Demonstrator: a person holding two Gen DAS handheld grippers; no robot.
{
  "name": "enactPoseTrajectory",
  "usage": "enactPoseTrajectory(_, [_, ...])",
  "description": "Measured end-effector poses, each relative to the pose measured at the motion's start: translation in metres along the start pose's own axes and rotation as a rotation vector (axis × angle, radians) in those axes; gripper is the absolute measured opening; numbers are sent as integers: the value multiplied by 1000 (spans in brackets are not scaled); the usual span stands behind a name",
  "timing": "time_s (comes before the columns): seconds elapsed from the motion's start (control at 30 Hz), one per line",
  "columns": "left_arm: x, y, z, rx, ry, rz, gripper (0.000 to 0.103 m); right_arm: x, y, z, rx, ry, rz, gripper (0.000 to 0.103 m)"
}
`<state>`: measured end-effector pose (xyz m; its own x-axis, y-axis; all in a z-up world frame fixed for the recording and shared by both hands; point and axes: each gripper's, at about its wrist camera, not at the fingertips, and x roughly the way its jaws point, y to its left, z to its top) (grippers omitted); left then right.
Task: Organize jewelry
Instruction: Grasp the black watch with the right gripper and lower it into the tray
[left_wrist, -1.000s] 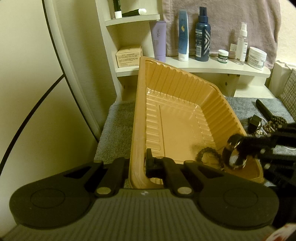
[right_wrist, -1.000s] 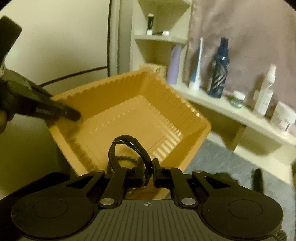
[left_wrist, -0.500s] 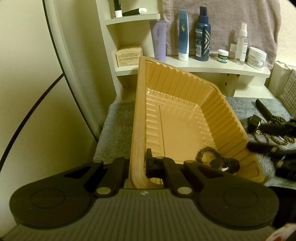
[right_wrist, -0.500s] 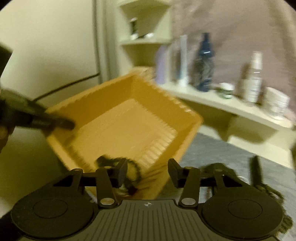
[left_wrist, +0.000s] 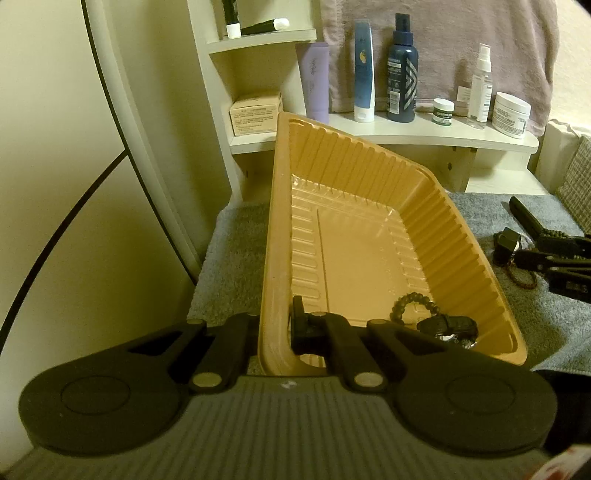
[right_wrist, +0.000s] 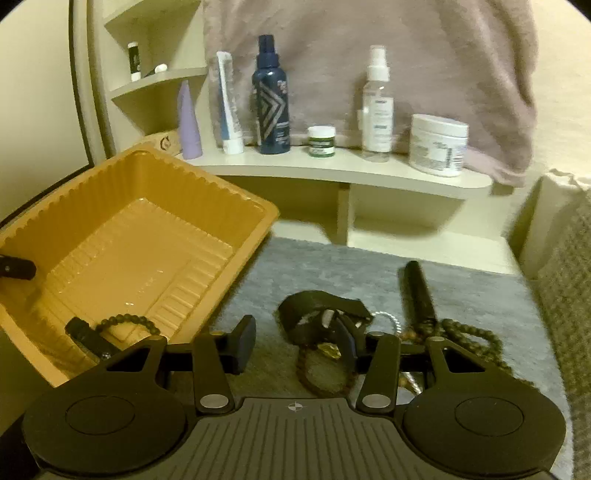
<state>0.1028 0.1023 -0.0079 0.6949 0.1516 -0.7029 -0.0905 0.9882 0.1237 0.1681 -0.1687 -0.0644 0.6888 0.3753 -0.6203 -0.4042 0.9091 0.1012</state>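
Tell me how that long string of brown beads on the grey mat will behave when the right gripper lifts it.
The bead strand lies in loose curves on the grey mat, so it will probably hang limp and swing. It overlaps the black stick and the other pieces, so it may drag them. Round beads could slip between the right gripper's open pads.

Home bathroom or dressing corner. Cream shelf (right_wrist: 332, 171) at 12 o'clock carries toiletries: spray bottles (right_wrist: 270, 99), tubes (right_wrist: 228, 107), cream jar (right_wrist: 437, 144). Mauve towel (right_wrist: 369, 55) hangs behind. Grey terry mat (right_wrist: 461, 288) covers the surface below.
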Motion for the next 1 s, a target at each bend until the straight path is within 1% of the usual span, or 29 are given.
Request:
enactPoseTrajectory(0.1, [-1, 0, 0, 1, 0, -1, 3, 12, -1, 2, 25, 27, 5, 48])
enactPoseTrajectory(0.2, [-1, 1, -1, 1, 0, -1, 3, 21, -2, 3, 44, 38, 8, 46])
enactPoseTrajectory(0.4, [0, 1, -1, 0, 2, -1, 3, 37, -8, 6, 87, 48, 15, 29])
enactPoseTrajectory(0.43, [0, 2, -1, -1, 2, -2, 3, 38, -8, 6, 88, 46, 15, 22])
enactPoseTrajectory(0.47, [0, 2, -1, -2, 2, -2, 3, 39, -8, 7, 84, 44, 17, 18])
enactPoseTrajectory(0.53, [0, 2, -1, -2, 2, -2, 3, 39, -7, 8, 71, 39, 19, 14])
enactPoseTrajectory(0.67, [0, 2, -2, -2, 2, -2, 3, 33, -4, 8, 22, 13, 8, 10])
enactPoseTrajectory(1.0, [1, 3, -3, -3, 2, -3, 3, 15, 3, 10, -61, -38, -3, 9])
